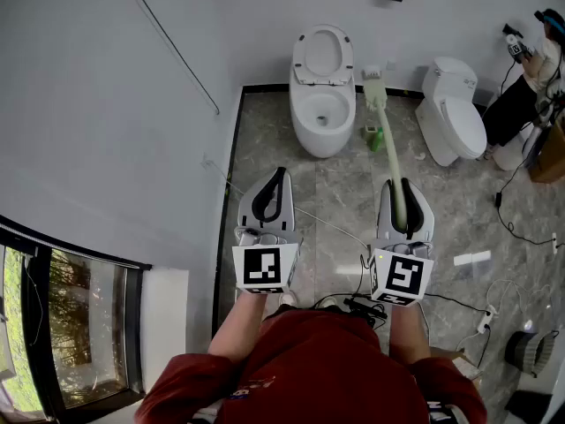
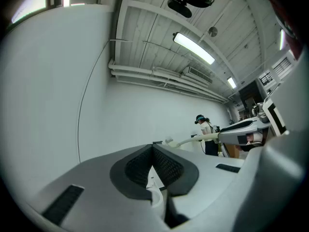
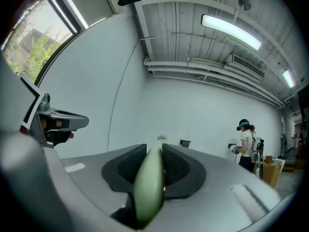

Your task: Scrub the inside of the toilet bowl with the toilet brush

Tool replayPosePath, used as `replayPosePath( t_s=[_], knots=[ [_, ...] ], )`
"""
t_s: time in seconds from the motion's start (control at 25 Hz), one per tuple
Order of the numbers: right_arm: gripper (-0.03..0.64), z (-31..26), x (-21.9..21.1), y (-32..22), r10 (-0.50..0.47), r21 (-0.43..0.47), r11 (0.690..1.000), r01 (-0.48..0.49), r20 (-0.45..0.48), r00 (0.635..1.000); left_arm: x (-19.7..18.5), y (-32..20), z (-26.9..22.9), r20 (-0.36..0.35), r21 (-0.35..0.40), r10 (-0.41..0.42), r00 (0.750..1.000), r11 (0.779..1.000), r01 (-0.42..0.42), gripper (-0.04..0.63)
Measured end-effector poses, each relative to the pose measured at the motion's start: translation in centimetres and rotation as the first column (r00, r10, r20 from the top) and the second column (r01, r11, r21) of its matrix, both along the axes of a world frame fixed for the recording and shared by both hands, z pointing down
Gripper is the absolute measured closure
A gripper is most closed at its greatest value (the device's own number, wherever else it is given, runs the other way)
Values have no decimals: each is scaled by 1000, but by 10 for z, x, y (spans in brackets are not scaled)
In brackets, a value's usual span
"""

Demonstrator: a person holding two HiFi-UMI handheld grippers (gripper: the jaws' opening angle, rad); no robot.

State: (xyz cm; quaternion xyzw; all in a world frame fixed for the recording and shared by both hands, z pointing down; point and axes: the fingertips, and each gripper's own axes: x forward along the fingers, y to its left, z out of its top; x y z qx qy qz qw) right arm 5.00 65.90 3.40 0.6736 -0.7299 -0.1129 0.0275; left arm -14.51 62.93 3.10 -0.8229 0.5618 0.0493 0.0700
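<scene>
Between right tongs [image 3: 154,148], smooth pale-green brush handle [image 3: 148,187] clamped; left tongs [image 2: 153,146] together, seemingly empty.

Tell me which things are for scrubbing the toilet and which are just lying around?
For the job:
toilet brush, held by the right gripper
open toilet

Just lying about:
closed toilet
flat white strip

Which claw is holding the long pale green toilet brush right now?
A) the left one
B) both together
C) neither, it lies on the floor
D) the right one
D: the handle of the toilet brush is clamped between the pads of the right claw, while the left claw is shut with nothing in it.
</scene>
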Motion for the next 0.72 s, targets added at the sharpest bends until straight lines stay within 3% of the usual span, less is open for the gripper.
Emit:
replayPosePath(
  t_s=[0.4,0.72],
  knots=[
    [503,10,17,8,2,-21,1000,-1,28,1000,14,10,0,27,8,-15,1000,1000,14,591],
    [503,36,43,14,-17,-82,996,22,70,997,46,20,17,46,-38,-3,999,999,5,591]
  ],
)
